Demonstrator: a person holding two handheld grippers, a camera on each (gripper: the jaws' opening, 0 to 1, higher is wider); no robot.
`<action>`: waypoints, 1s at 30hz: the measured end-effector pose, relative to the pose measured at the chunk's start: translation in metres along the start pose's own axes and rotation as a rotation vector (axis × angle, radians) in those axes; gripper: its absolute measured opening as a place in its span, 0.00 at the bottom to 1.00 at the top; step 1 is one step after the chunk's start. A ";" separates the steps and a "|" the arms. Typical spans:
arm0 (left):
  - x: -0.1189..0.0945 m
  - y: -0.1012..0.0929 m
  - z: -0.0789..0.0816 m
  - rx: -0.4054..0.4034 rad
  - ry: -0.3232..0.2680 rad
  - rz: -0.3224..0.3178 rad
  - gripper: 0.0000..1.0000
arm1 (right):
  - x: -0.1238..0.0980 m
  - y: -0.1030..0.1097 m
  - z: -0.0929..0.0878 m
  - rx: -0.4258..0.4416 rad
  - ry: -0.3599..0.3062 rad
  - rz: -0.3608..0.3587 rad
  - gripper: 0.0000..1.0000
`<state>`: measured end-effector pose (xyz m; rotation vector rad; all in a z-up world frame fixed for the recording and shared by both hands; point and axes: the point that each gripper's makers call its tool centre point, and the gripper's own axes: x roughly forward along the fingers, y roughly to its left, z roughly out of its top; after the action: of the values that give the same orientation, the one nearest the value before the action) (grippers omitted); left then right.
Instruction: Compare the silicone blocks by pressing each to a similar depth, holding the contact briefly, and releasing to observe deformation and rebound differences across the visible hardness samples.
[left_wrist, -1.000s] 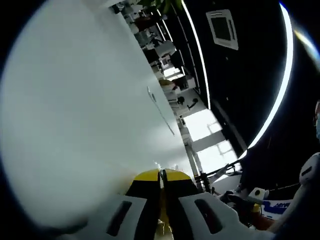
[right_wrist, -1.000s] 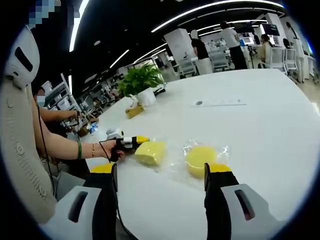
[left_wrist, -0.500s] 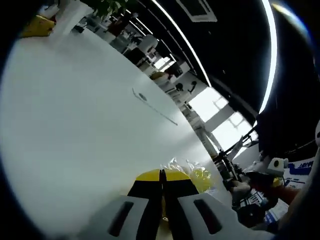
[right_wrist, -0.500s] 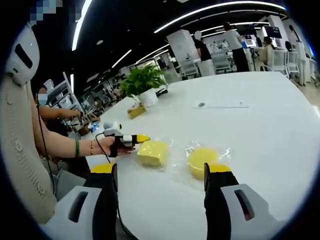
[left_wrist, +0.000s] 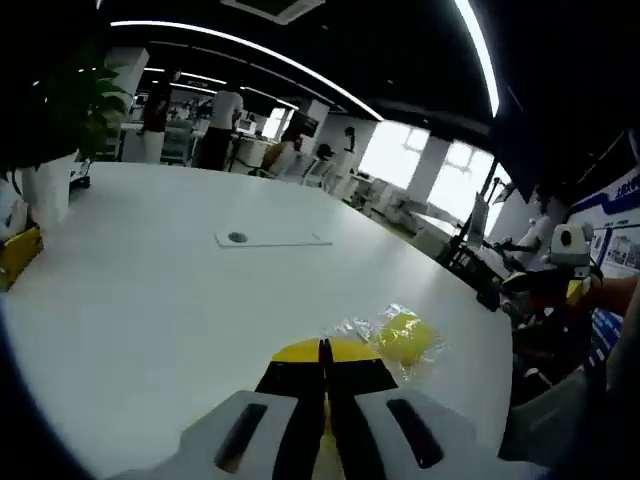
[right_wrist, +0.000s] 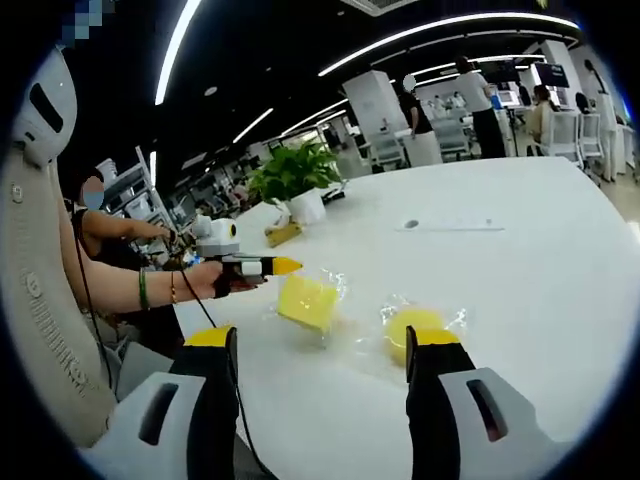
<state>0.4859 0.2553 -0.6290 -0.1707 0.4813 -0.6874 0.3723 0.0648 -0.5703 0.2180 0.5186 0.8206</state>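
Right gripper view: right tongs (right_wrist: 322, 345) gape wide, empty, above the desk (right_wrist: 520, 260); left tongs (right_wrist: 280, 266), closed, hover beside the square block (right_wrist: 307, 301).

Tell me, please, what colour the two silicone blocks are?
Yellow silicone blocks, clearest in the right gripper view.

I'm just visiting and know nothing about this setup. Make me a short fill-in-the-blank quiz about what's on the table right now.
1. The two silicone blocks, a square block and a round block, are both coloured ____.
2. Each block lies inside a clear ____ wrapper.
3. The left hand-held gripper has its jaws ____, while the right hand-held gripper has its jaws spread wide.
4. The potted plant stands in a ____ pot.

Missing words: yellow; plastic; closed; white
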 end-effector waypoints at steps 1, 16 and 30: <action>0.000 -0.002 0.003 0.031 0.001 0.003 0.00 | -0.001 0.001 0.001 -0.001 -0.005 0.002 0.63; -0.011 -0.041 0.035 0.142 -0.007 -0.015 0.00 | -0.018 0.015 0.015 -0.052 -0.076 0.017 0.67; -0.046 -0.085 0.087 0.249 -0.065 -0.052 0.00 | -0.020 0.038 0.042 -0.120 -0.088 0.101 0.73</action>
<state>0.4488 0.2190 -0.5093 0.0293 0.3264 -0.7840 0.3578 0.0758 -0.5128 0.1701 0.3766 0.9336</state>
